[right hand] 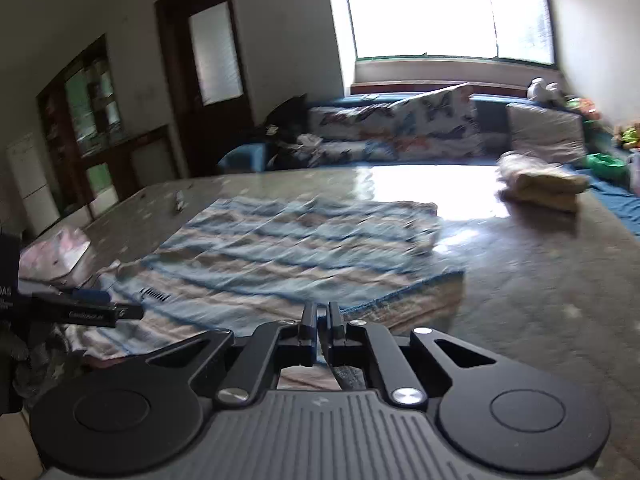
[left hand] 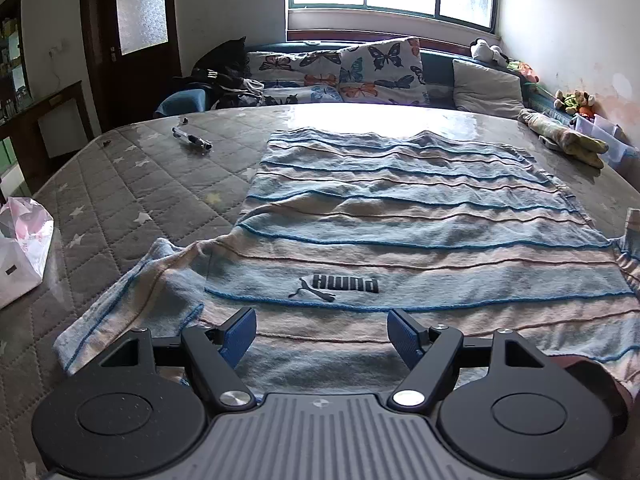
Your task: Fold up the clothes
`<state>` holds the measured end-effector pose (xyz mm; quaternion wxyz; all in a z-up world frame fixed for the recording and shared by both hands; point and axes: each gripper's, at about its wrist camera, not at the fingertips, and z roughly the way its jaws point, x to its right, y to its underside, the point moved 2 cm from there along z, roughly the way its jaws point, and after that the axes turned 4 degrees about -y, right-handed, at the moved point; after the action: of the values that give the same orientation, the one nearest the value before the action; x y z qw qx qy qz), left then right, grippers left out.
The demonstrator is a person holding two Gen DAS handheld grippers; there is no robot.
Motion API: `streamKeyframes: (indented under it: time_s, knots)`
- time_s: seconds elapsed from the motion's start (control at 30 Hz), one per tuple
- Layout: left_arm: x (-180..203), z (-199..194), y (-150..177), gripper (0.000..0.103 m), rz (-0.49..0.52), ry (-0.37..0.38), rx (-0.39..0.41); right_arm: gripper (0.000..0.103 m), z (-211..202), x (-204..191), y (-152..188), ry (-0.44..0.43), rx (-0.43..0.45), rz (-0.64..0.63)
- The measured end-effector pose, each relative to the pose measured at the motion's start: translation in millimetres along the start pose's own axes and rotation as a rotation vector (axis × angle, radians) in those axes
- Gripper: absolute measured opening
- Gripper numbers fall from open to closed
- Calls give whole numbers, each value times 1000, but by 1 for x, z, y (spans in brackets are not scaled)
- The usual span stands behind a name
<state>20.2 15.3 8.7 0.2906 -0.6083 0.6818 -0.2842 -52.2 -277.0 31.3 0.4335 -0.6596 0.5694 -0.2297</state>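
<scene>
A blue, grey and pink striped T-shirt (left hand: 400, 208) lies spread flat on the quilted mattress (left hand: 120, 184), with its black logo (left hand: 344, 284) near me. Its left sleeve (left hand: 132, 304) lies crumpled at the near left. My left gripper (left hand: 322, 320) hovers just over the shirt's near part, jaws wide open with nothing between the blue pads (left hand: 240, 332). In the right wrist view the shirt (right hand: 280, 248) is blurred. My right gripper (right hand: 320, 316) is shut, and the right sleeve's blue hem (right hand: 400, 300) runs up into its tips, lifted a little. The left gripper (right hand: 104, 304) shows at the left edge.
A white plastic bag (left hand: 20, 252) sits at the mattress's left edge, and a small pen-like tool (left hand: 192, 140) lies at the far left. Folded cloth (left hand: 564, 136) rests at the far right. Butterfly pillows (left hand: 380, 72) line the sofa under the window.
</scene>
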Motion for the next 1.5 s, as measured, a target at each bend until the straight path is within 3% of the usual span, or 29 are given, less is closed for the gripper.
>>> streamKeyframes:
  time_s: [0.27,0.5,0.67,0.73,0.9,1.0,1.1,1.2,1.37,1.5]
  knots:
    - [-6,-4,0,80,-14,-11,5,8,11,-17,4,-96,-28,-16]
    - [-5,-8,2,81,-23,-1,3,11,10,25,18,58,-102,21]
    - [2,-15,0,82,-17,14,7,11,18,38,35,88,-150,43]
    - [9,-21,-4,81,-8,47,21,11,18,38,37,85,-145,46]
    - [49,-34,-7,76,86,216,42,12,14,40,34,88,-134,47]
    - [77,-36,-8,71,144,311,40,19,13,40,34,88,-134,44]
    - [103,-35,-7,61,205,381,35,20,11,41,34,88,-131,44]
    - [124,-29,-6,53,249,422,19,20,9,42,33,89,-125,47]
    - [144,-23,-3,52,287,499,1,26,6,45,34,101,-123,52]
    - [154,-16,0,37,316,519,-15,27,5,47,36,107,-124,57]
